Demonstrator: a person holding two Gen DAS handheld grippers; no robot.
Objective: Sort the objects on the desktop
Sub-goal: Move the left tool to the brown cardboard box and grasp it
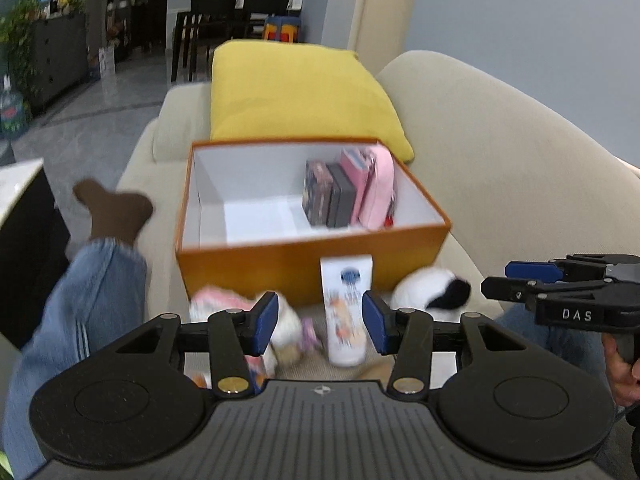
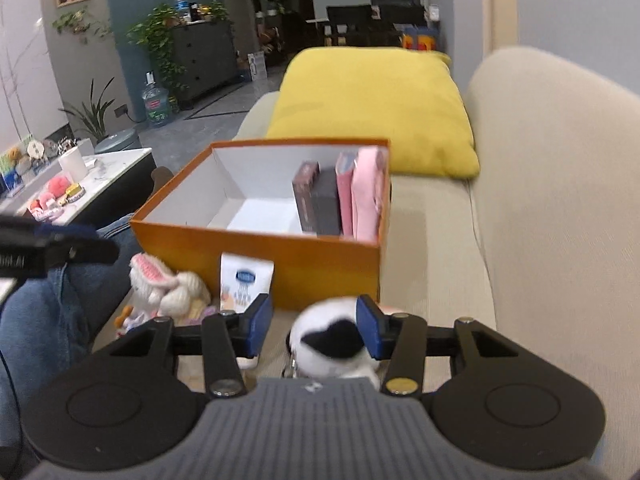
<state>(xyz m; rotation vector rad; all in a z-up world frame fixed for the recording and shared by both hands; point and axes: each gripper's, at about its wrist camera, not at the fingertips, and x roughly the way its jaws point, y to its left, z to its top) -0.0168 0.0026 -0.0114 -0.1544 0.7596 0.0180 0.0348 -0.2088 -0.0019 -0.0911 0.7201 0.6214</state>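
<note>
An orange box (image 1: 304,268) (image 2: 280,256) with a white inside sits on the sofa; a dark box, a black box and pink items (image 1: 352,188) (image 2: 340,196) stand upright at its right end. A white tube (image 1: 346,312) (image 2: 245,280) lies in front of the box. My left gripper (image 1: 320,326) is open, its blue pads either side of the tube, above it. A white and black plush (image 1: 434,290) (image 2: 334,340) lies to the right. My right gripper (image 2: 315,330) is open over it. A pink-eared bunny plush (image 2: 164,286) (image 1: 236,308) lies to the left.
A yellow cushion (image 1: 296,92) (image 2: 376,108) lies behind the box. The beige sofa back (image 2: 552,200) rises on the right. The person's jeans leg (image 1: 80,300) is at the left. A low white table (image 2: 88,172) with small items stands beyond it.
</note>
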